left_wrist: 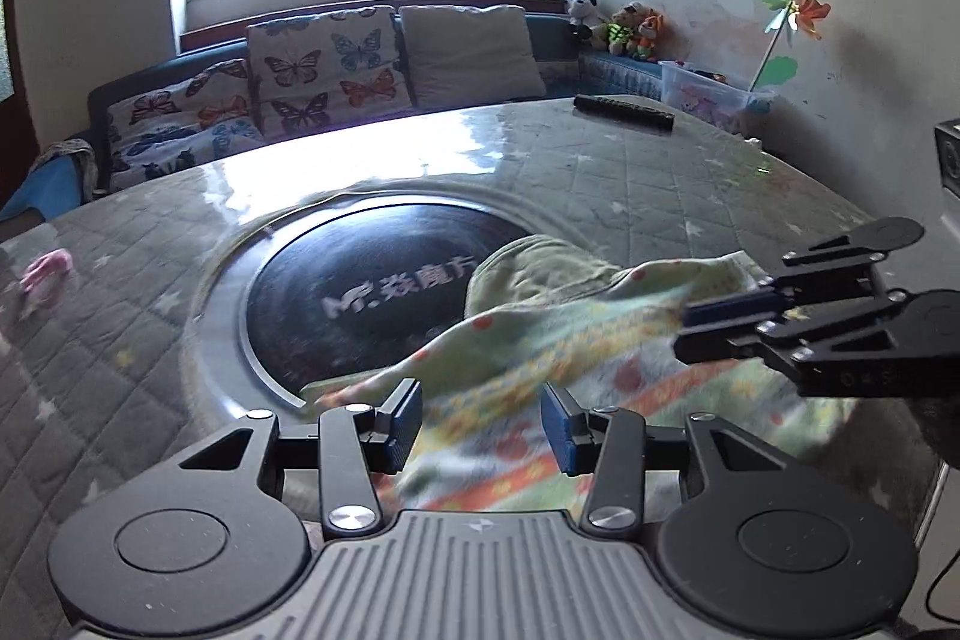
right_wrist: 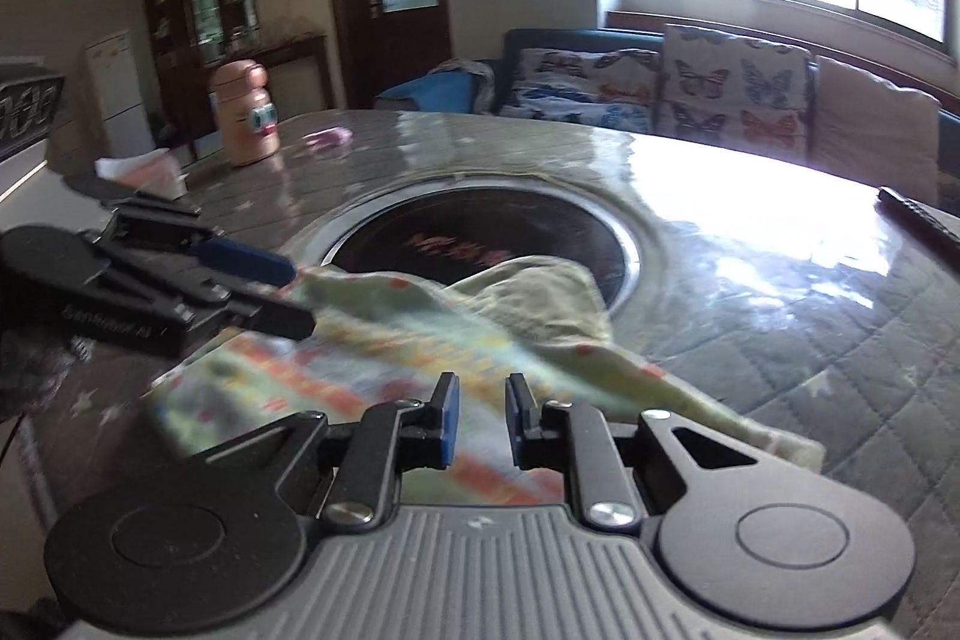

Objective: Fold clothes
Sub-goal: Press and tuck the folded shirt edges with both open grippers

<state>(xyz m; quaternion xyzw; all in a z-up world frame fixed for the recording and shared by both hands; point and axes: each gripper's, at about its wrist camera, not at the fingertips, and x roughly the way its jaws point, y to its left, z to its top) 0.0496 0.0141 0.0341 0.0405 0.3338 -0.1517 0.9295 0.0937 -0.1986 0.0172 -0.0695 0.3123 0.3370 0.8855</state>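
Garment (left_wrist: 570,340) lies on the surface (left_wrist: 660,172), a light green child's piece with red dots and an orange-striped print, partly overlapping the round black inset (left_wrist: 360,292) at the surface's centre. Cloth is blurred in both views.

Left claw (left_wrist: 480,427): jaws wide apart over the near part of the garment, nothing between them. In the right wrist view the left claw (right_wrist: 288,292) sits at the cloth's left edge.

Right claw (right_wrist: 482,421): jaws with a narrow gap, cloth visible behind it. In the left wrist view the right claw (left_wrist: 690,331) looks nearly closed at the garment's edge; grip on fabric possible, cannot confirm.

Remote control (left_wrist: 624,112) on far side. Pink bottle (right_wrist: 247,112) upright at far left.
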